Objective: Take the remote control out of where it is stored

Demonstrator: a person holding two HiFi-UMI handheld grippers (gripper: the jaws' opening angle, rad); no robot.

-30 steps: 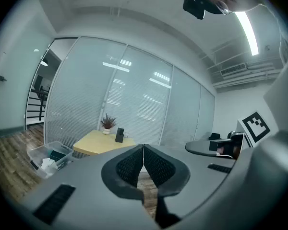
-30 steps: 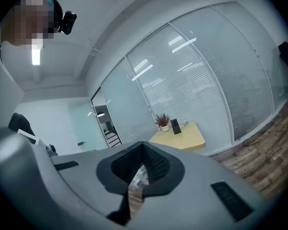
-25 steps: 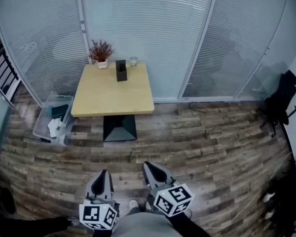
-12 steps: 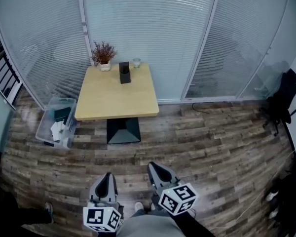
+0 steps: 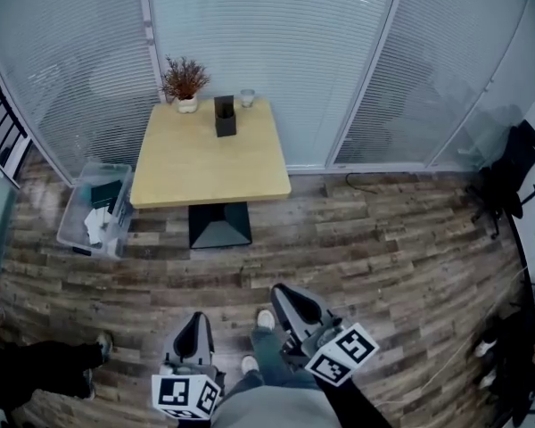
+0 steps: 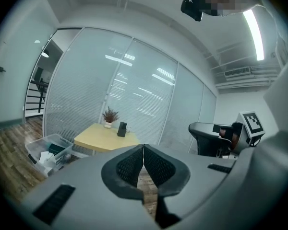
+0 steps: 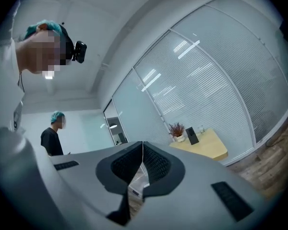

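A black upright holder point(image 5: 224, 117) stands at the far end of the pale wooden table point(image 5: 209, 163); no remote control can be made out from here. In the left gripper view the holder point(image 6: 121, 129) is small and far off, and in the right gripper view the holder point(image 7: 192, 135) is just as distant. My left gripper point(image 5: 196, 321) and right gripper point(image 5: 283, 291) hang low over the wooden floor, well short of the table. Both are shut and empty: the left gripper point(image 6: 143, 146) and the right gripper point(image 7: 143, 143) each show pads pressed together.
On the table a potted plant point(image 5: 184, 83) and a small glass point(image 5: 247, 98) flank the holder. A clear plastic bin point(image 5: 94, 208) of odds and ends sits left of the table. A person's legs point(image 5: 45, 373) are at lower left. A dark chair point(image 5: 508, 172) stands at right.
My right gripper has shifted right and its marker cube has tilted. The left gripper sits slightly lower. The bystander's legs have stepped further into view at lower left.
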